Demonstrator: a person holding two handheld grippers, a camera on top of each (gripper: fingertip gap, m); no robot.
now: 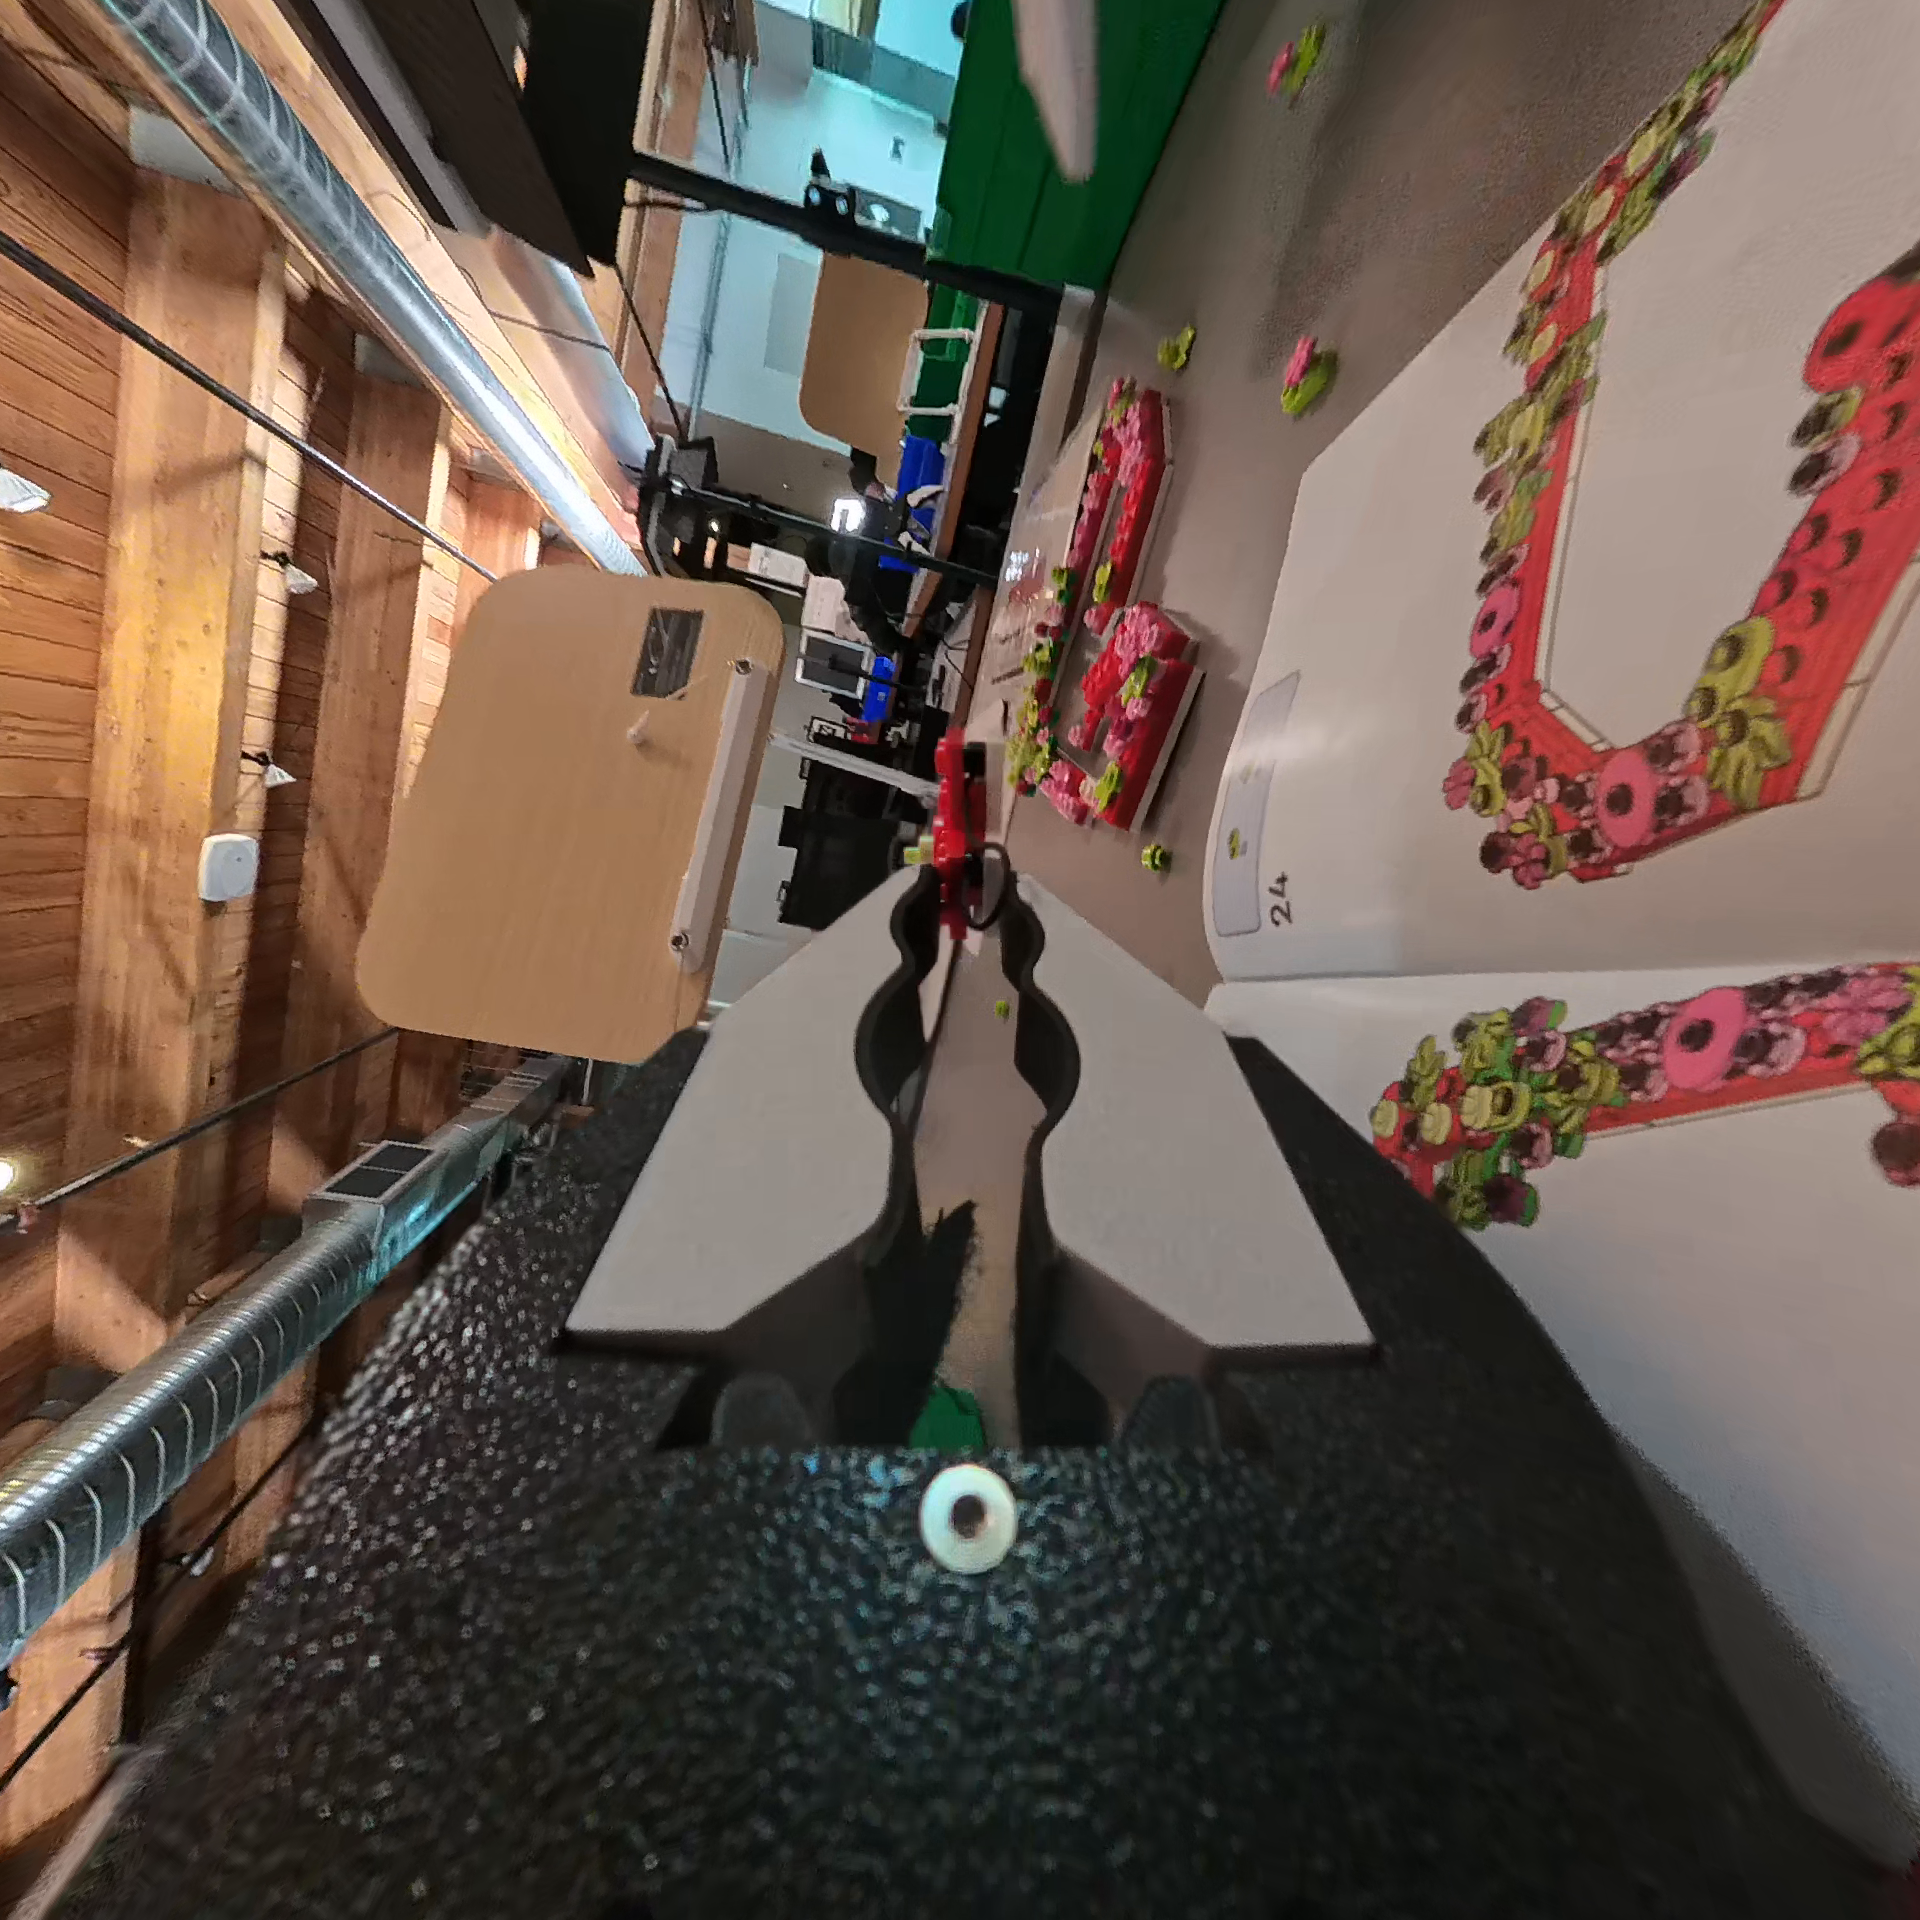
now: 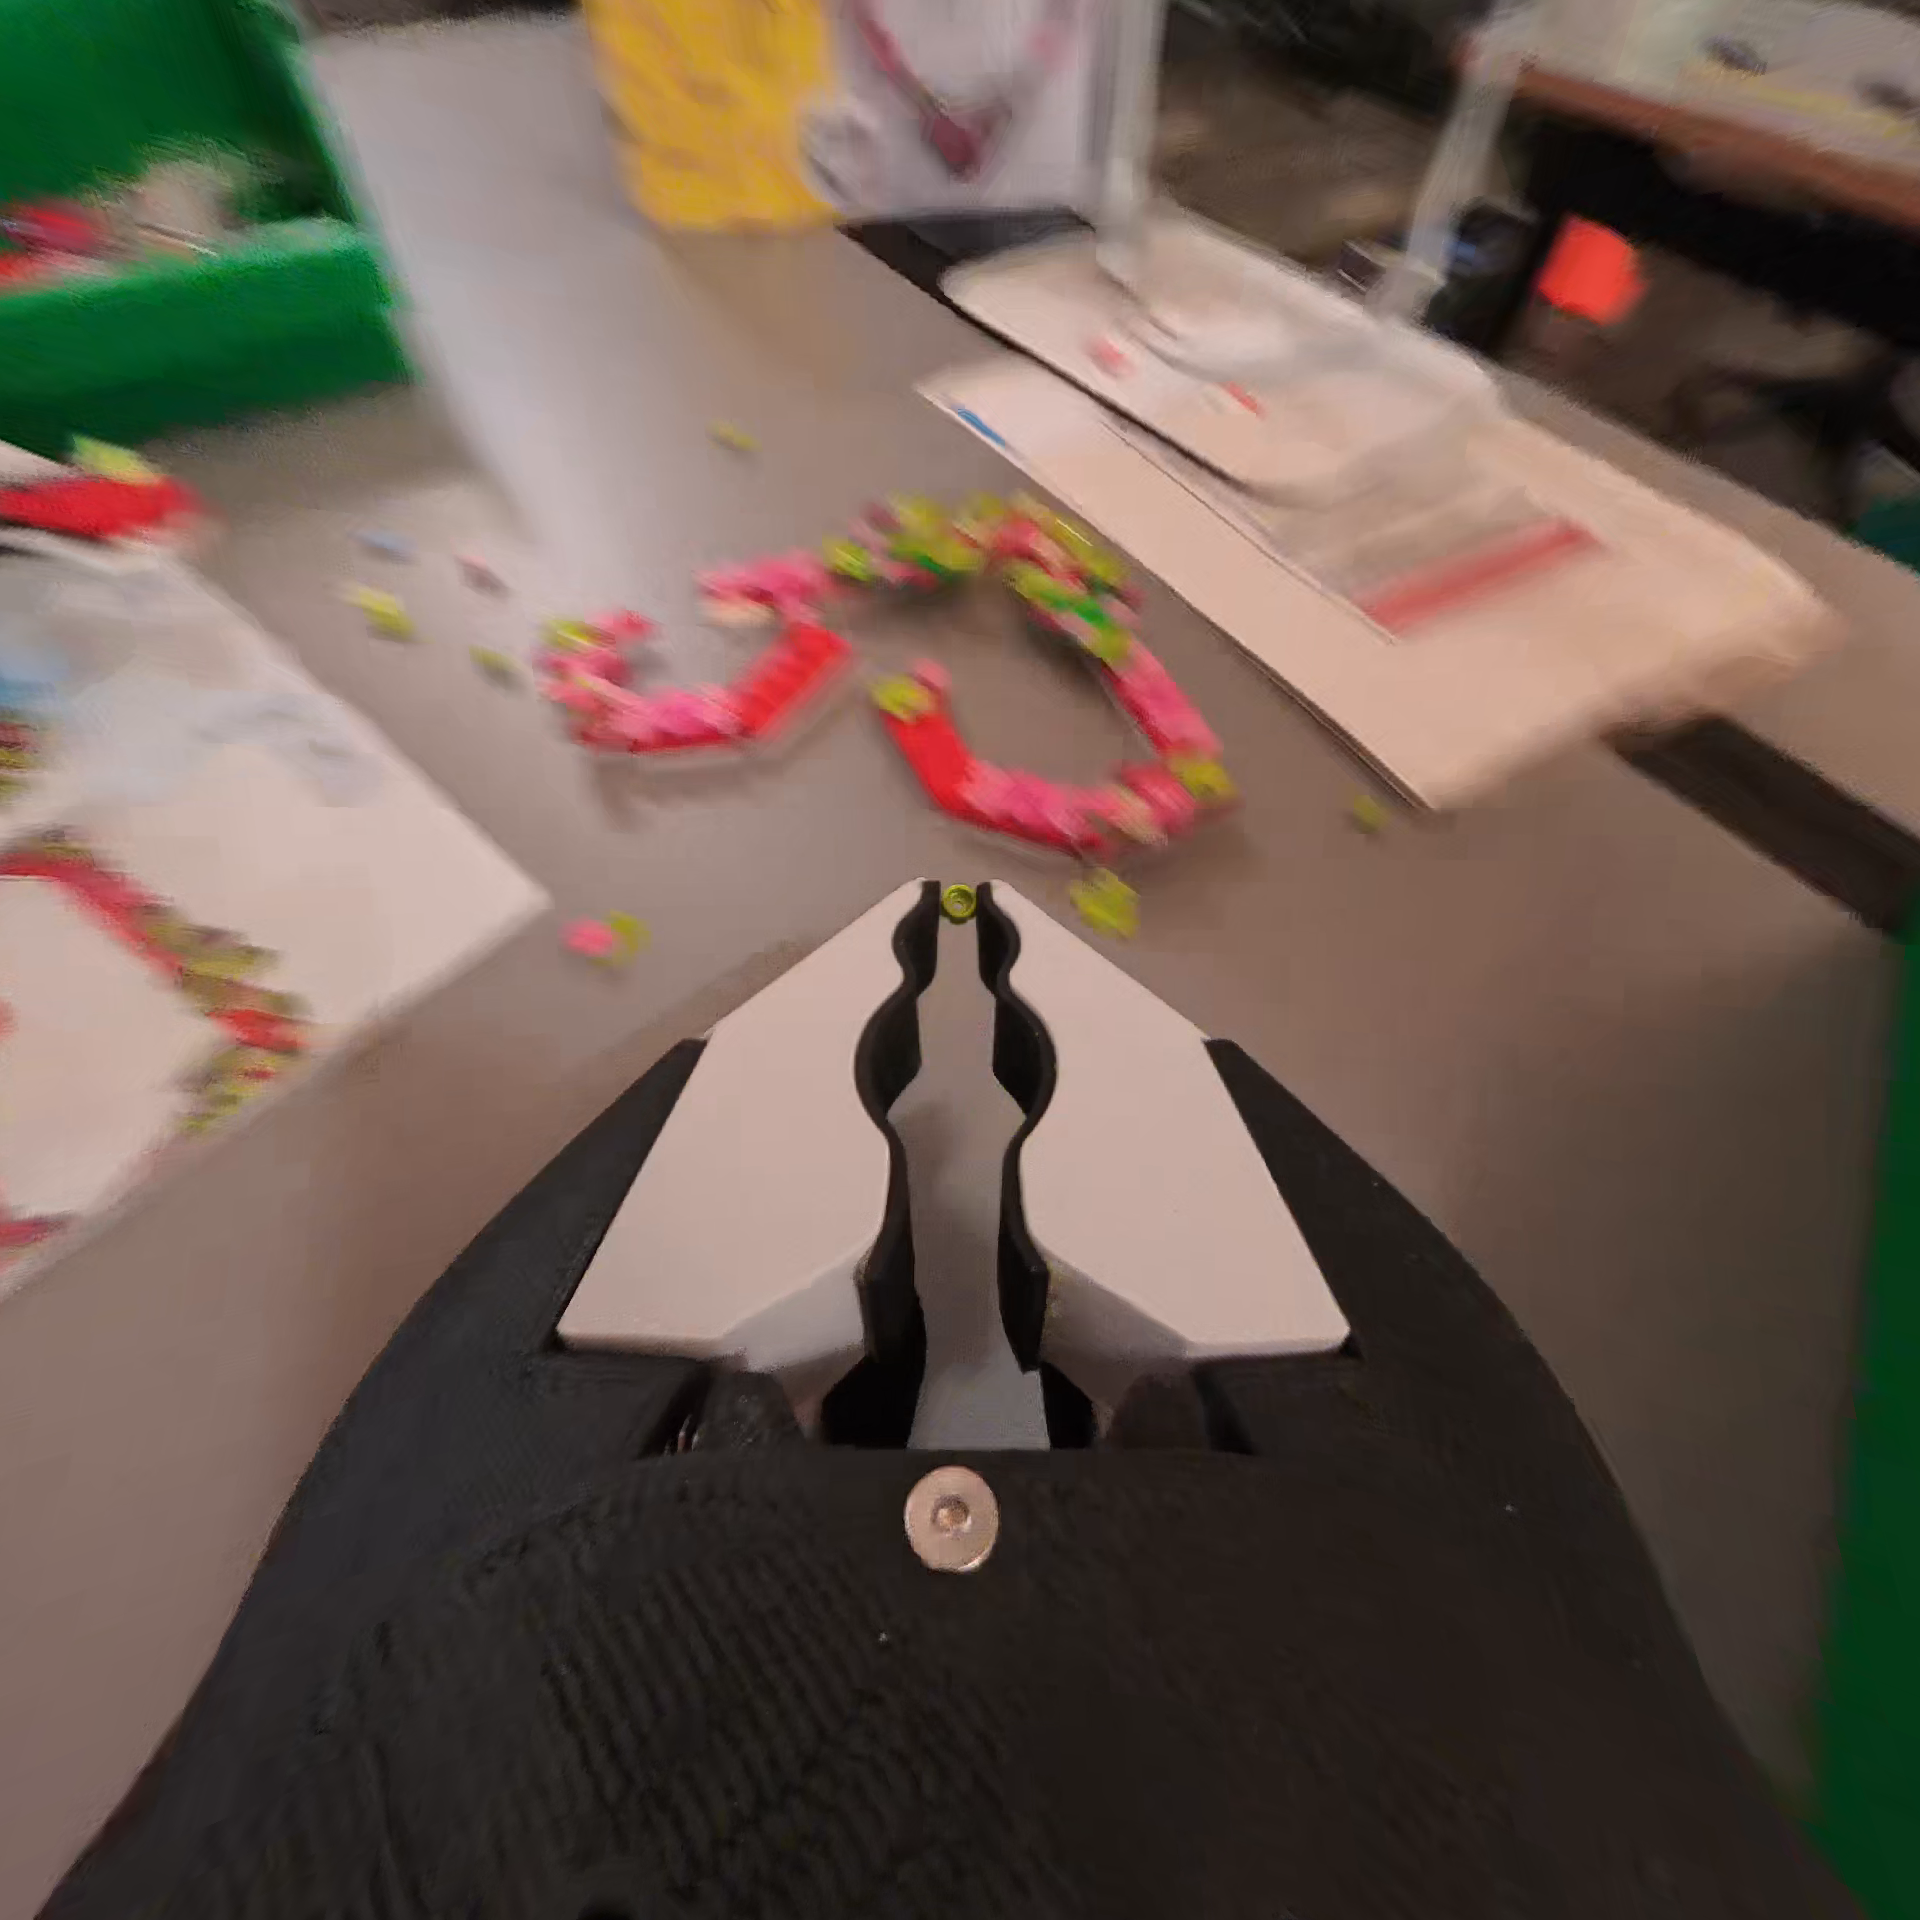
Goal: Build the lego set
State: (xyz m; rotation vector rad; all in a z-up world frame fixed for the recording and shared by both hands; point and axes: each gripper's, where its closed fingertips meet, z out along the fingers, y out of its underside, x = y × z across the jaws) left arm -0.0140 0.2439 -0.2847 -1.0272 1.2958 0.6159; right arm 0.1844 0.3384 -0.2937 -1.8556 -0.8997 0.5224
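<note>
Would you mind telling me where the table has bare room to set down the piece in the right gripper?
The grey table is bare just ahead of the right gripper, between the open booklet and the table's right edge. Around the red and pink lego sections it is crowded with loose pieces.

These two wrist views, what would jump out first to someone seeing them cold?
The red and pink flower-covered lego sections on the grey table, mid-frame in the right wrist view. Then each load: the right gripper pinches a tiny lime stud, and the left gripper clamps a red piece.
</note>
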